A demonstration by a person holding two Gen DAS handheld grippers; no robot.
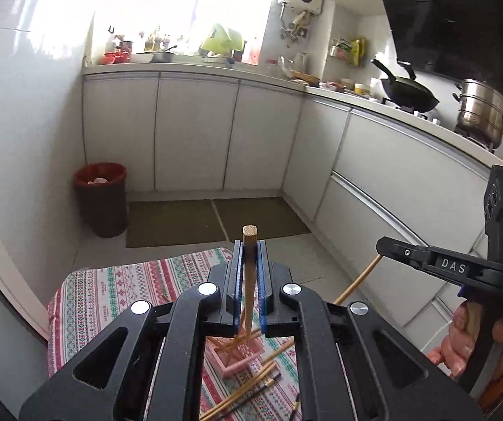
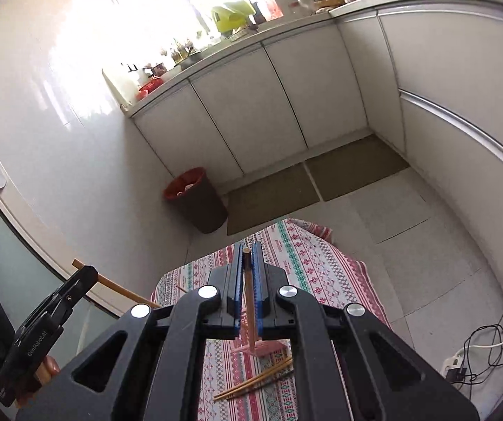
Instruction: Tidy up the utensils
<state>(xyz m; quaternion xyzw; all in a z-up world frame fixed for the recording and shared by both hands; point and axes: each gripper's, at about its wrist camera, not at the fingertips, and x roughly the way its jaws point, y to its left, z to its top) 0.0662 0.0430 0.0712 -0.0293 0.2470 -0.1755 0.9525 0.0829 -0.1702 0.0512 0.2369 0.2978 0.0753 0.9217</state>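
Both grippers – left gripper [image 1: 250, 245], right gripper [image 2: 247, 258] – clamp one chopstick [image 1: 249, 273] each; lower them slowly, tips first, into the pink holder [image 1: 237, 359].

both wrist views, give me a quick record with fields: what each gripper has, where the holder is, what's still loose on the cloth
left gripper: shut on one wooden chopstick, thick end pointing away
right gripper: shut on a second chopstick
holder: pink holder on the patterned cloth, below both grippers, some chopsticks already in it
loose chopsticks: several on the cloth beside the holder
surroundings: red-lined bin, white cabinets
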